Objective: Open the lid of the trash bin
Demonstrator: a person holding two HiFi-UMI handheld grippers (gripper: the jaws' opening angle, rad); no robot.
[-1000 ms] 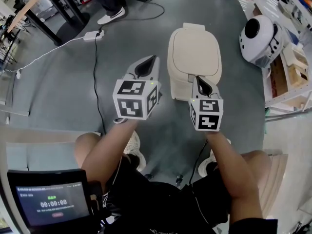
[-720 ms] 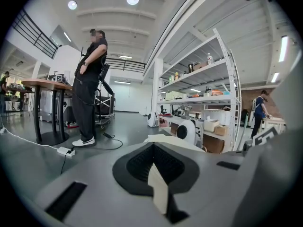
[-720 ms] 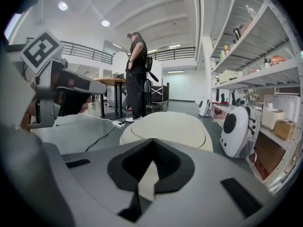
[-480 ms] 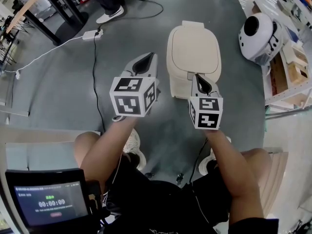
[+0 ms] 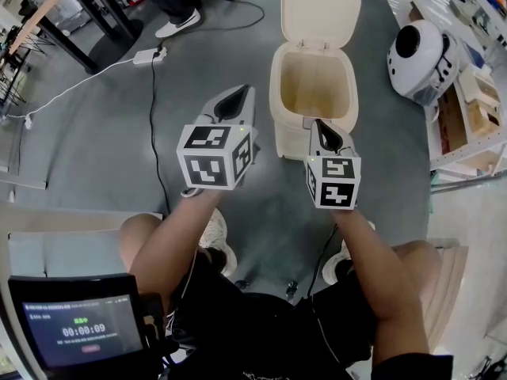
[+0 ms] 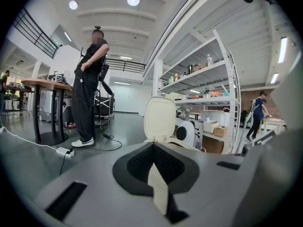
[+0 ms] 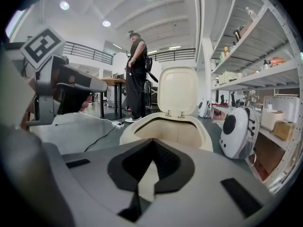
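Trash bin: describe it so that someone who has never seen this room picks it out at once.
On the grey floor, left of the shelving, the trash bin stands just ahead of the right gripper. It is cream plastic, its hinged lid raised upright at the far side, whereas the white rounded device beside it shows only a dark round patch.

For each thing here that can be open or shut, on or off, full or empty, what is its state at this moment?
Lid: open, standing upright behind the bin.
Trash bin: uncovered; the inside that shows looks empty.
Left gripper: jaws shut, holding nothing.
Right gripper: jaws shut, holding nothing, near the bin's front edge.
Screen: on, showing a timer.
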